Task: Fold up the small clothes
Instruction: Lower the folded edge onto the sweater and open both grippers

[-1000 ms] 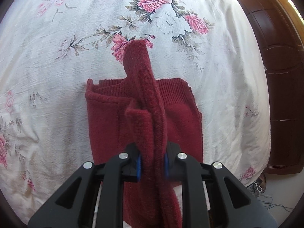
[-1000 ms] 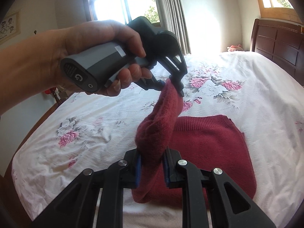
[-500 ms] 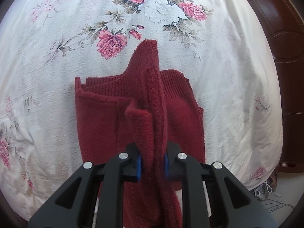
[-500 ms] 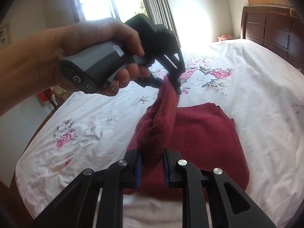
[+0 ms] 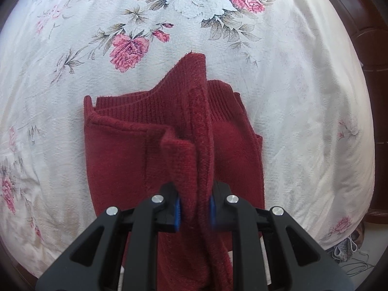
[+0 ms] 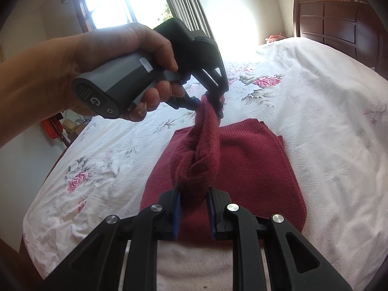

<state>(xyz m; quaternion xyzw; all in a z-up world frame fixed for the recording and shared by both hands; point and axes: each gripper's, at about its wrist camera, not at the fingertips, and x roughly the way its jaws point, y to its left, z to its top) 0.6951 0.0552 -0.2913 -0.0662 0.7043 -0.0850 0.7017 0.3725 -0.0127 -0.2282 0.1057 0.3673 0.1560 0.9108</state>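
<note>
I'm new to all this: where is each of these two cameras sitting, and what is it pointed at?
Left wrist view: sits on the left gripper, looking down at the dark red knitted sweater on the white floral bedspread; only its black fingers show.
Right wrist view: sits on the right gripper, looking across the bed toward the window; it shows the person's left hand holding the left gripper.
Shared: the sweater, clamped by both grippers, and the bedspread.

Dark red knit sweater (image 5: 126,160) lies part-folded on the bed, one edge lifted.
</note>
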